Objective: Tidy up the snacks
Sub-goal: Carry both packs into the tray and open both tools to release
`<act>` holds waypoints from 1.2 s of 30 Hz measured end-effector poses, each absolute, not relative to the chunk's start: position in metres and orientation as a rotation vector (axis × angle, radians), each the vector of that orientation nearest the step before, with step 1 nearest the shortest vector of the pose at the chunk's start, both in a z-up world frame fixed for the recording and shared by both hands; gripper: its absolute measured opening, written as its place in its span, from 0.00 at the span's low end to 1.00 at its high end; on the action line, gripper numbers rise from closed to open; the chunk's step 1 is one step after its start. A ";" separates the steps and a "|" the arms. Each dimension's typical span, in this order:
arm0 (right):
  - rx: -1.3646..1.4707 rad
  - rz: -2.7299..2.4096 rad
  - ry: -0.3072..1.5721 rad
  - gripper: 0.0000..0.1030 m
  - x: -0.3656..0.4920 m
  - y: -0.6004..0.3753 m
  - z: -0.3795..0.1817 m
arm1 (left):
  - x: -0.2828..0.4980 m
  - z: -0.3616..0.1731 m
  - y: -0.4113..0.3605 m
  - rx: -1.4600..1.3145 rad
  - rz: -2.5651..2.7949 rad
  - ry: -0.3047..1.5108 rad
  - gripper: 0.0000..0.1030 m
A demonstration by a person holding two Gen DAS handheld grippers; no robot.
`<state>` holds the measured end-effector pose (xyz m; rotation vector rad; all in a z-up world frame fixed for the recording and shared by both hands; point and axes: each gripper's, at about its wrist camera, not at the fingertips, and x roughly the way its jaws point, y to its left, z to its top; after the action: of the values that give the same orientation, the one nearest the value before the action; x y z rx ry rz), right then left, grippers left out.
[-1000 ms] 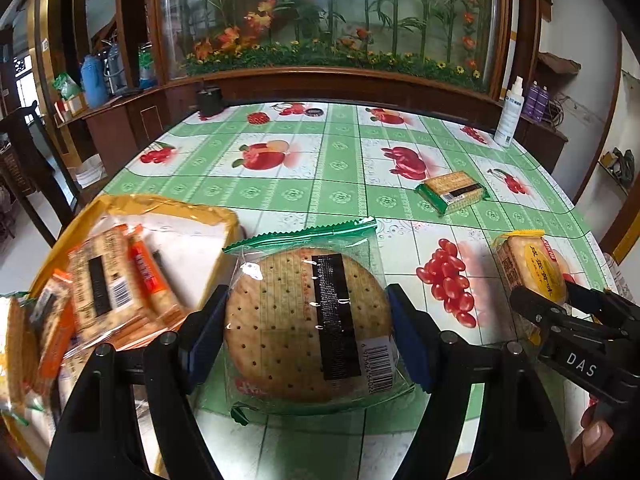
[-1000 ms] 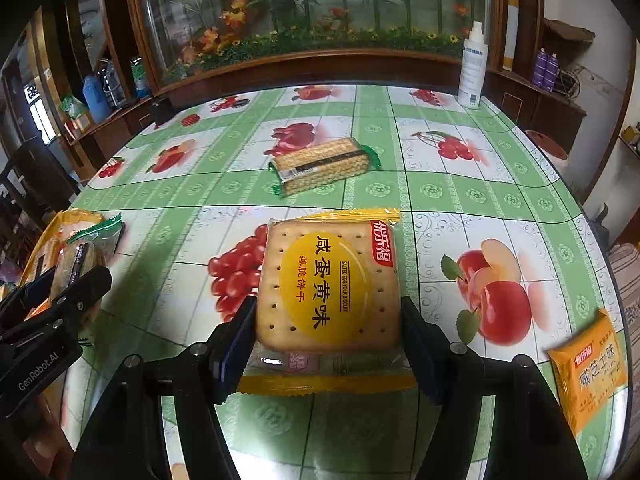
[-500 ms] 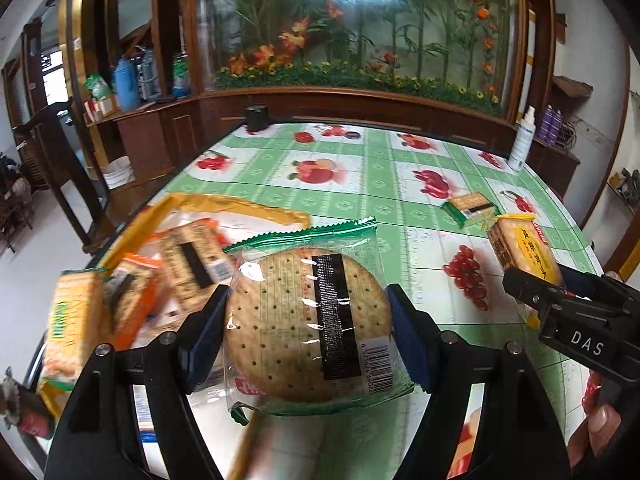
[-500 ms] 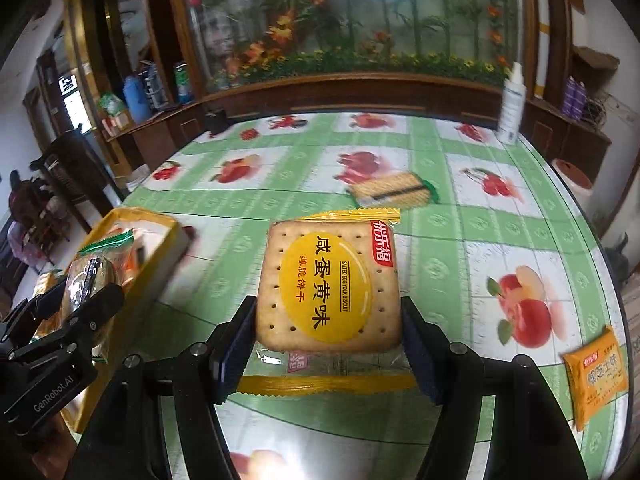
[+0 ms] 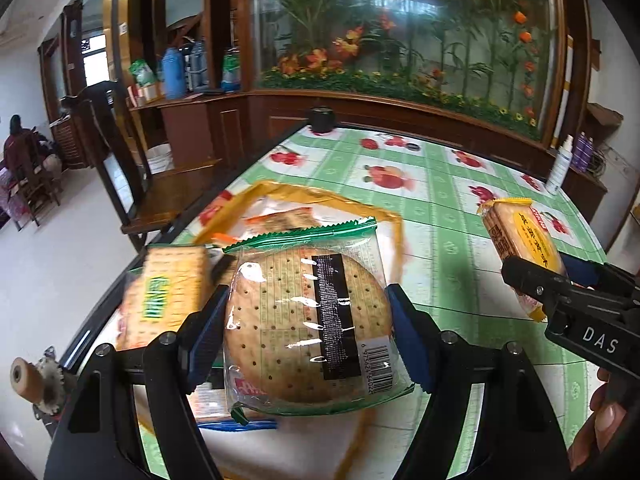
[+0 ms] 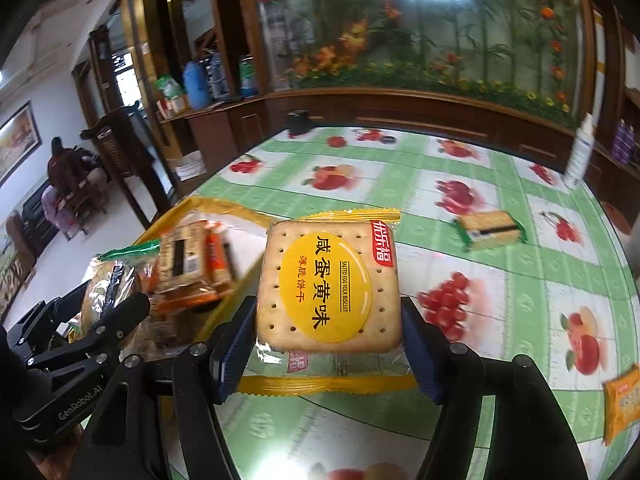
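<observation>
Two packets are in our grip: our left gripper (image 5: 308,334) clamps a round cracker pack (image 5: 310,320) above the yellow tray (image 5: 394,220), and our right gripper (image 6: 328,350) pinches a square biscuit pack (image 6: 330,280) over the table (image 6: 520,304) beside that tray.

A home dining room.
Fruit-patterned tablecloth (image 6: 460,216) on the table, wooden chair (image 5: 120,168), dark wood cabinets (image 5: 208,128), and a flower display (image 5: 400,40) behind glass.
</observation>
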<state>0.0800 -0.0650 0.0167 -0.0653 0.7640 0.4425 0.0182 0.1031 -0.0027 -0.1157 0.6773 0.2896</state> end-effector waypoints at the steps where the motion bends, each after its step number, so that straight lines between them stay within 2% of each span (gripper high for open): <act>1: -0.066 0.453 0.763 0.67 0.080 -0.061 0.017 | 0.016 -0.003 0.106 -0.119 0.295 0.676 0.74; 17: -0.130 0.582 0.738 0.67 0.075 0.018 0.022 | -0.006 -0.011 0.145 -0.152 0.359 0.669 0.74; 36: -0.122 0.677 0.830 0.67 0.109 0.069 -0.010 | -0.004 -0.019 0.142 -0.116 0.351 0.675 0.74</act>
<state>0.1094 0.0691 -0.0102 -0.1223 0.8303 0.6775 -0.0042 0.1420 -0.0195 -0.1161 0.6748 0.3506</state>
